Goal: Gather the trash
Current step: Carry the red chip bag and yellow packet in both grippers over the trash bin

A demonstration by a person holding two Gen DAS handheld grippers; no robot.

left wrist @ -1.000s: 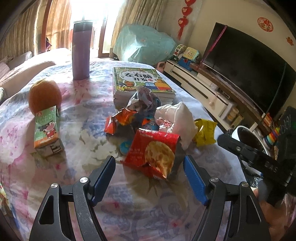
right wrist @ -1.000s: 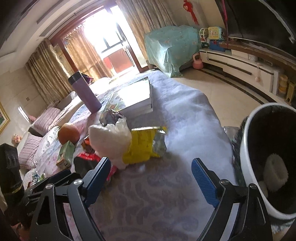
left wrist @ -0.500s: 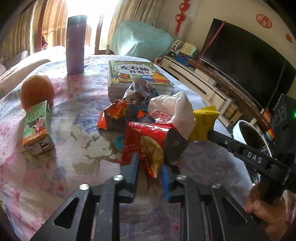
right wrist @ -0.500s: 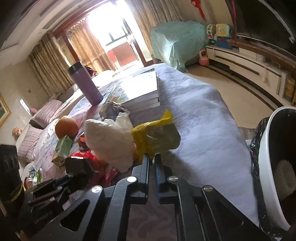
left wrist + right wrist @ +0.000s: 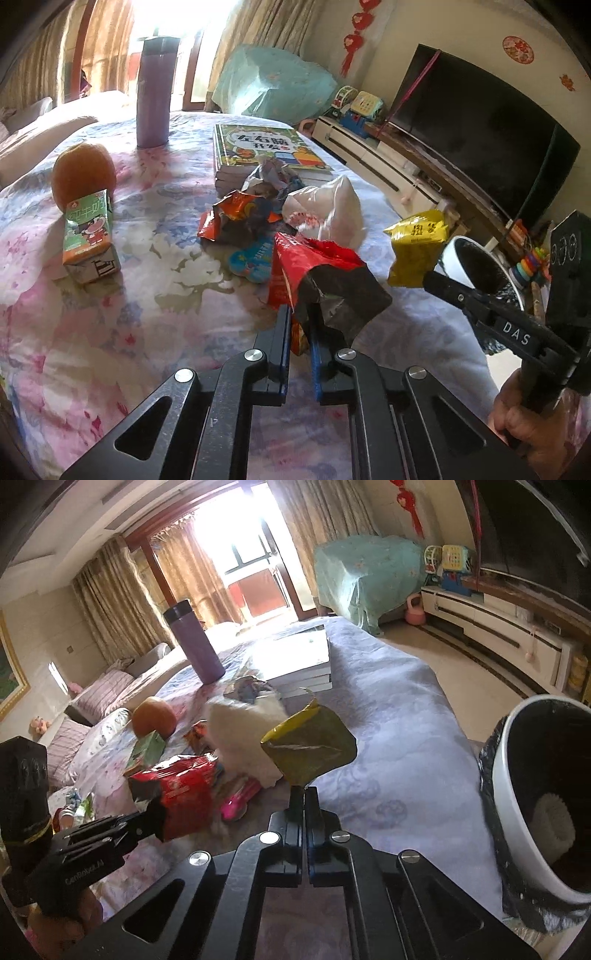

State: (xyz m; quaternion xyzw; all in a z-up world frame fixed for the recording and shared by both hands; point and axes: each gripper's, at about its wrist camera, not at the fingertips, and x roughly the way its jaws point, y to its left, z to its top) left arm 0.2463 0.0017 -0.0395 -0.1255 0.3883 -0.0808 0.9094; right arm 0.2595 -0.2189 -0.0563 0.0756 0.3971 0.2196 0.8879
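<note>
Floral table (image 5: pixel 110 350): left claw (image 5: pixel 298 325) pinches red wrapper (image 5: pixel 314 266); right claw (image 5: pixel 304 797) pinches yellow wrapper (image 5: pixel 310 749), seemingly airborne near bin (image 5: pixel 517 775)

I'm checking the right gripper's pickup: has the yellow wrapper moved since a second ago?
Yes. The yellow wrapper has lifted off the tablecloth, away from the white bag, pinched in the right gripper, toward the bin.

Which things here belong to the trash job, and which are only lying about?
Trash job: red wrapper in left gripper, yellow wrapper in right gripper, orange wrapper, white bag, bin.
Lying about: orange, flask, books.
</note>
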